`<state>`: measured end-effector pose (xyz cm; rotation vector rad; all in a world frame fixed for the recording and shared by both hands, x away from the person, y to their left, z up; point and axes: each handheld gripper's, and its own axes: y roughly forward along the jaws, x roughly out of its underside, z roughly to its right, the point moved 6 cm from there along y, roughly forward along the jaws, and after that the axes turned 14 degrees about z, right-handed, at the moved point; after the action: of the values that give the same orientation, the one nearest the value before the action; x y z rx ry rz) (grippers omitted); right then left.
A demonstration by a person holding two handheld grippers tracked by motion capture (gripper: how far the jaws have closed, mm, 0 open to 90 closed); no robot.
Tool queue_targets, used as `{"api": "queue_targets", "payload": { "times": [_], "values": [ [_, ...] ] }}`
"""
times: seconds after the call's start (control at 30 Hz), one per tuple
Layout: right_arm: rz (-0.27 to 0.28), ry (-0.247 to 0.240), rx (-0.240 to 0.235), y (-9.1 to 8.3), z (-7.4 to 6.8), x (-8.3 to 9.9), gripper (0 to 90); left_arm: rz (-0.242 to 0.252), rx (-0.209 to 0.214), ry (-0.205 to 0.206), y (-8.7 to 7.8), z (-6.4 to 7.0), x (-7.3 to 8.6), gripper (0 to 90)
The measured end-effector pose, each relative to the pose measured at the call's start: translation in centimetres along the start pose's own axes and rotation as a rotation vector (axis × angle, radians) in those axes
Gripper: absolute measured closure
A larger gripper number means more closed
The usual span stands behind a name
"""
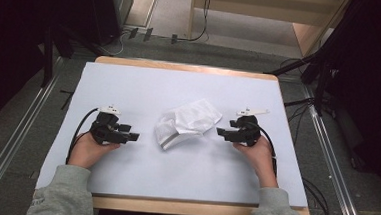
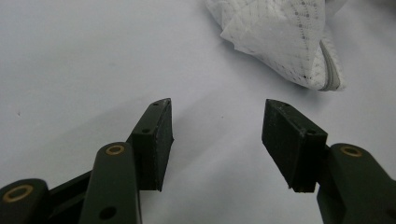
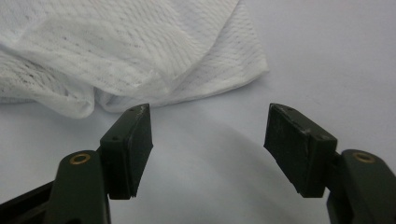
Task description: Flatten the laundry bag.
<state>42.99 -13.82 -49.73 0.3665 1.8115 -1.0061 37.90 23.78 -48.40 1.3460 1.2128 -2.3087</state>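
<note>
Both grippers' jaws gape, empty, near cloth [image 1: 186,122].

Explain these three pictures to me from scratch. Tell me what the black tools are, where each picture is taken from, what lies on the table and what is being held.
A person sits at a table covered in white and holds a hand tool in each hand. Each tool is a gripper with two black fingers that pinch.

The high view looks down from above: the left gripper is at its left, the right gripper at its right. The other two pictures come from small cameras riding on each tool, looking along its fingers.

Between the grippers lies a crumpled white mesh bag with a zip edge. Nothing is held: both grippers are open and apart from the bag, which lies just ahead of each.
</note>
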Motion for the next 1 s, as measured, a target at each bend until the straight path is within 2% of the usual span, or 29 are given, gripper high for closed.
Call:
{"api": "queue_targets", "payload": {
  "times": [0.07, 0.13, 0.2, 0.33, 0.47, 0.53, 0.67, 0.73, 0.83, 0.9, 1.0],
  "values": [
    [-0.008, -0.006, 0.001, -0.1, -0.2, 0.2, 34.8, 0.005, 0.015, 0.003, 0.1, 0.1, -0.3, 44.1],
    [-0.009, -0.011, -0.003, -0.2, -0.4, 0.3, 35.6, 0.021, 0.012, 0.001, 0.3, 0.1, -0.6, 44.1],
    [-0.017, 0.005, -0.005, -0.3, -0.5, 0.4, 36.8, 0.02, 0.019, -0.012, 0.5, 0.2, -0.6, 43.9],
    [0.011, 0.064, -0.015, -0.3, -0.6, -0.3, 39.9, -0.021, 0.01, -0.012, 0.4, 0.3, 0.0, 43.2],
    [-0.023, 0.088, -0.01, -0.1, -1.0, -0.1, 41.5, 0.0, 0.003, -0.005, 0.0, 0.3, -0.4, 42.7],
    [-0.031, 0.072, 0.0, -0.1, -0.9, 0.0, 42.4, 0.004, -0.007, 0.009, -0.1, 0.5, -0.6, 42.7],
    [-0.018, 0.08, -0.01, -0.4, -1.1, -0.1, 46.1, 0.006, -0.008, 0.026, 0.0, 0.9, -0.8, 42.7],
    [-0.018, 0.071, -0.007, -0.4, -1.1, -0.1, 47.9, -0.002, -0.001, 0.041, 0.2, 1.2, -1.1, 42.5],
    [-0.031, 0.068, -0.004, -0.2, -1.0, 0.2, 50.4, 0.03, 0.032, 0.046, 0.8, 2.1, -1.9, 40.7],
    [-0.037, 0.071, -0.002, -0.2, -0.9, 0.3, 51.3, 0.021, 0.046, 0.079, 1.3, 2.6, -2.1, 39.4],
    [-0.033, 0.08, 0.014, -0.4, -0.7, 0.4, 52.0, 0.016, 0.057, 0.096, 1.9, 3.2, -2.5, 38.6]
  ]
}}
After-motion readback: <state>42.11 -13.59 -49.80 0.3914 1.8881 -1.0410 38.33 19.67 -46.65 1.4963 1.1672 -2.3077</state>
